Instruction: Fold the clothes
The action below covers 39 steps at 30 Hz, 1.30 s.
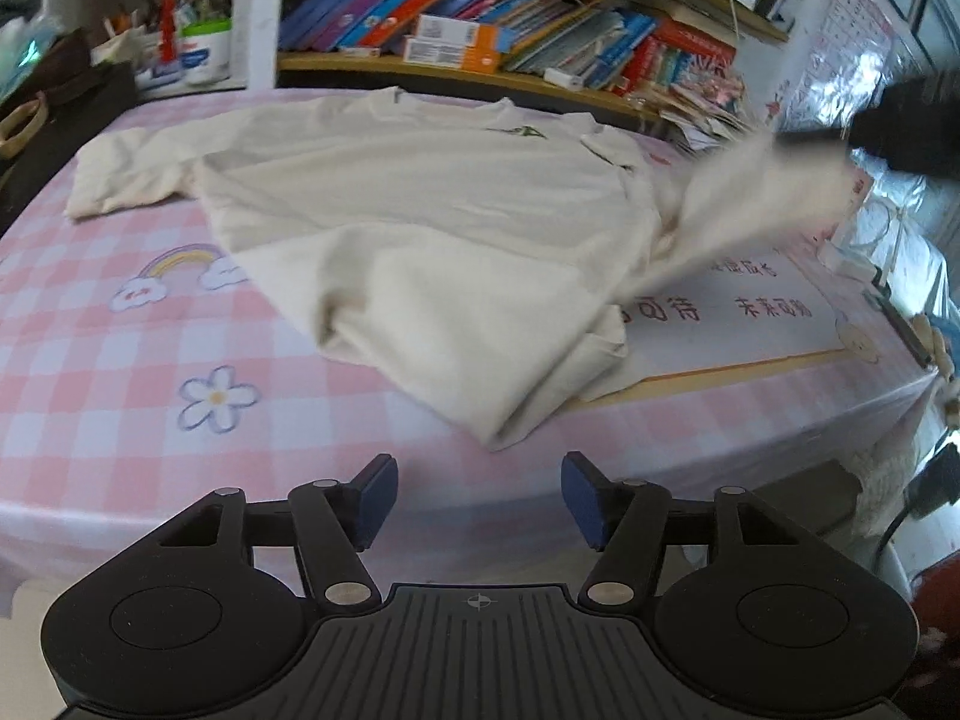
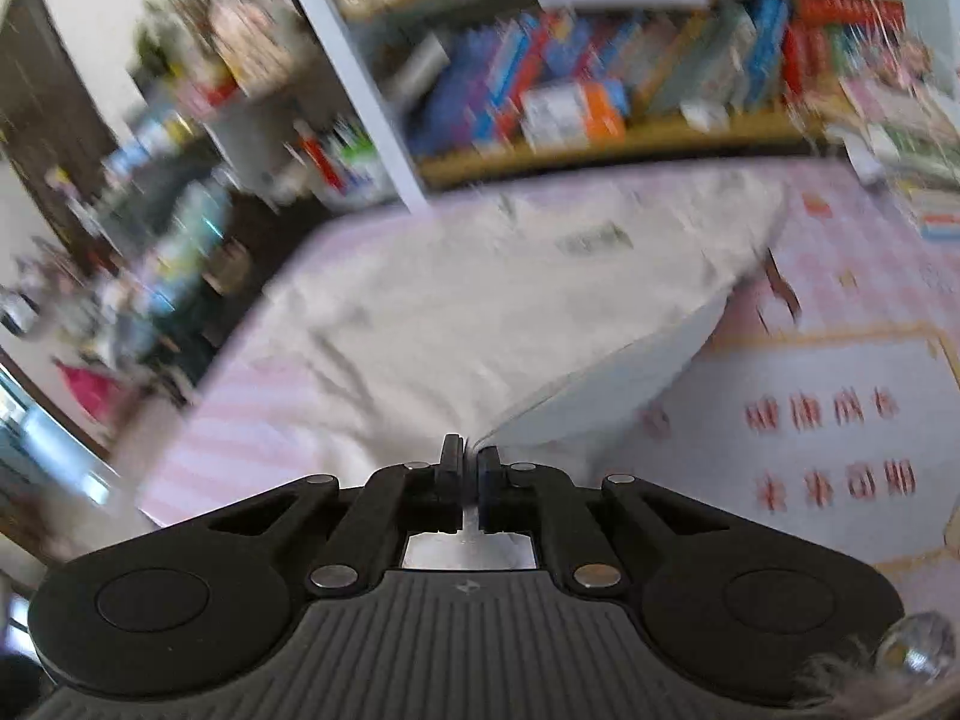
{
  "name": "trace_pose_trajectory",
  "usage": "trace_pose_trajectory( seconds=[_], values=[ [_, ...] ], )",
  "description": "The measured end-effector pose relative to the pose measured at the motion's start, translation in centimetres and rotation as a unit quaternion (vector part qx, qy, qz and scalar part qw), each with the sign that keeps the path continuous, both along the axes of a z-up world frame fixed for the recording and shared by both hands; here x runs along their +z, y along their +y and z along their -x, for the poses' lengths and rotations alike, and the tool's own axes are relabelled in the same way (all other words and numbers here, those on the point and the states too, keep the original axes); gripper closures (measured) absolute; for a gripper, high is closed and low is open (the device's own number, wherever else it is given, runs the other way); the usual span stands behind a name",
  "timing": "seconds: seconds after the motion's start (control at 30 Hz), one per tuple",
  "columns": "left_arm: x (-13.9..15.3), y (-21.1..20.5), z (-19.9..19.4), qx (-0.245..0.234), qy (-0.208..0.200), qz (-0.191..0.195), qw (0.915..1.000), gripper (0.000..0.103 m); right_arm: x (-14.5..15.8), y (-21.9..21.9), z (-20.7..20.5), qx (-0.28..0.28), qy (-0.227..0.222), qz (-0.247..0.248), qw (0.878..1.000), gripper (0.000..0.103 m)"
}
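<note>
Blue-padded left tongs fill the bottom of the left wrist view, spread wide with nothing between them, just short of the near hem of the cream shirt. That shirt lies spread across the middle of the desk, one sleeve reaching to the upper left of the frame, its right-hand part lifted and blurred at the upper right. In the right wrist view the right tongs are pinched together on an edge of the shirt, which rises from them toward the frame's centre; the blur makes it hard to say which edge, probably the sleeve side. A printed placemat lies at the right, bookshelves along the top.
</note>
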<state>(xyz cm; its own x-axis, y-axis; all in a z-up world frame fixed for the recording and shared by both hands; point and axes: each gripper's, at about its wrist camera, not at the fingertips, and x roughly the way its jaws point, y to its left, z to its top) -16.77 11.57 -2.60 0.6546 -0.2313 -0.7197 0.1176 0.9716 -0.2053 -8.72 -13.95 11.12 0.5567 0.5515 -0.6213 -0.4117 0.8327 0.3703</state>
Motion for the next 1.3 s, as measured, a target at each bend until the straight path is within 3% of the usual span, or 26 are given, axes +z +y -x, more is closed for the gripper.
trace_pose_trajectory(
  seconds=[0.17,0.27,0.3,0.33,0.43,0.57,0.6,0.67,0.7,0.73,0.83,0.93,1.1,1.3],
  values=[
    [0.0,-1.8,-1.7,-0.001,-0.028,-0.019,0.9994,0.038,6.0,-1.4,0.6,-0.01,-0.049,-0.059,0.997,0.099],
    [-0.4,-2.6,-2.9,0.009,-0.033,-0.041,0.9986,0.041,7.9,-2.5,0.7,-0.026,-0.073,-0.057,0.995,0.099],
    [-0.5,-2.7,-3.2,0.012,-0.034,-0.05,0.9981,0.053,8.3,-3.1,0.7,-0.036,-0.084,-0.05,0.995,0.099],
    [-0.4,-2.3,-3.4,0.013,-0.032,-0.048,0.9983,0.08,8.7,-3.9,0.5,-0.049,-0.091,-0.046,0.994,0.099],
    [1.1,0.0,-3.3,0.027,-0.043,-0.022,0.9985,0.095,9.1,-7.0,-0.2,-0.094,-0.097,-0.034,0.99,0.099],
    [6.2,3.2,-2.0,0.067,-0.105,0.008,0.9922,0.094,7.1,-10.7,-0.3,-0.141,-0.086,-0.003,0.986,0.099],
    [7.7,3.5,-1.8,0.073,-0.126,0.012,0.9893,0.089,6.2,-11.3,-0.1,-0.151,-0.08,0.009,0.985,0.099],
    [10.1,4.0,-1.6,0.086,-0.159,0.001,0.9836,0.072,3.7,-12.2,-0.3,-0.173,-0.062,0.049,0.982,0.099],
    [10.4,4.2,-1.8,0.096,-0.166,-0.016,0.9814,0.054,2.2,-12.7,-0.6,-0.185,-0.048,0.067,0.979,0.099],
    [10.2,4.5,-2.0,0.108,-0.158,-0.027,0.9811,0.043,0.7,-13.3,-0.8,-0.197,-0.035,0.084,0.976,0.099],
    [8.8,5.4,-1.6,0.133,-0.126,-0.05,0.9819,0.043,-4.0,-14.2,-1.9,-0.221,0.016,0.129,0.967,0.099],
    [6.5,5.4,0.6,0.115,-0.096,-0.057,0.987,0.043,-6.6,-14.4,-1.7,-0.209,0.041,0.139,0.967,0.099],
    [1.8,3.7,2.5,0.101,-0.008,-0.068,0.9926,0.044,-7.5,-14.6,-2.1,-0.199,0.044,0.154,0.967,0.099],
    [0.2,1.5,0.2,0.095,0.007,-0.063,0.9935,0.047,-7.9,-15.6,-2.8,-0.202,0.056,0.159,0.965,0.099]
  ],
)
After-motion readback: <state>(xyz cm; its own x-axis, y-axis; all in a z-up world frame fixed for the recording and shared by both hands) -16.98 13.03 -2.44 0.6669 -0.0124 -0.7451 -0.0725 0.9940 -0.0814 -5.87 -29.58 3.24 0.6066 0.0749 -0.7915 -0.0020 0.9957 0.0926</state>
